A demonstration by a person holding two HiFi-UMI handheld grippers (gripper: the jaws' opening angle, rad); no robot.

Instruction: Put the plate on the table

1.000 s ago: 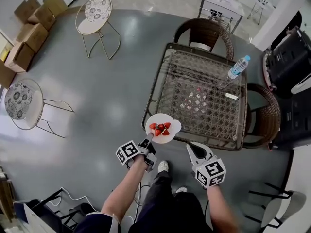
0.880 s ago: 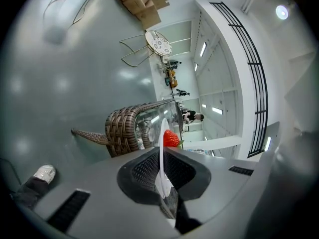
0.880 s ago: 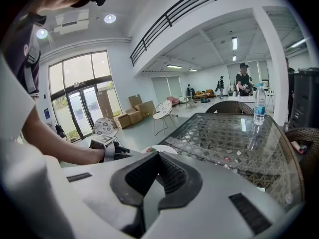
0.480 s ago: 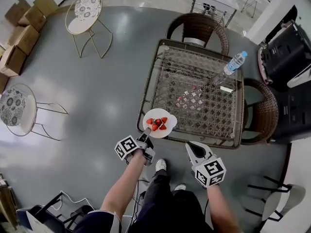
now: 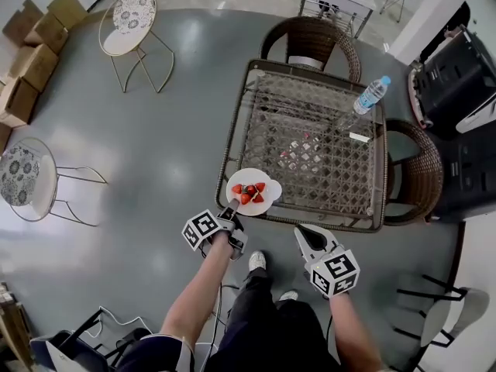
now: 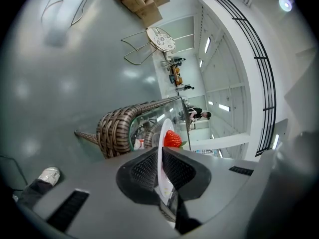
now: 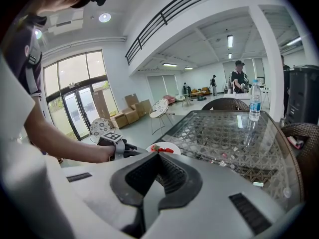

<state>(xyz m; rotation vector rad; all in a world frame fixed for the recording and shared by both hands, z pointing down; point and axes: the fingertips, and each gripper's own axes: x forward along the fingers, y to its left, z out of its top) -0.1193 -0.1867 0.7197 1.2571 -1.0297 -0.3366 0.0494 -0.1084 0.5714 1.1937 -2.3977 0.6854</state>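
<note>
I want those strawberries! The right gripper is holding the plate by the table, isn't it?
No, it's the left gripper that holds the plate of strawberries by the table, as the head view shows. The right gripper holds nothing.

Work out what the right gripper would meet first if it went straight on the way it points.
Most likely the near rim of the wicker table, just ahead of the right gripper. If it passes above the rim, the plate of strawberries held by the left gripper comes next; height is unclear.

plate (image 5: 260, 205) 1 | table (image 5: 310, 122) 1 | bottle (image 5: 370, 95) 1 | wicker chairs (image 5: 310, 37) 2 | wire chairs (image 5: 128, 12) 2
</note>
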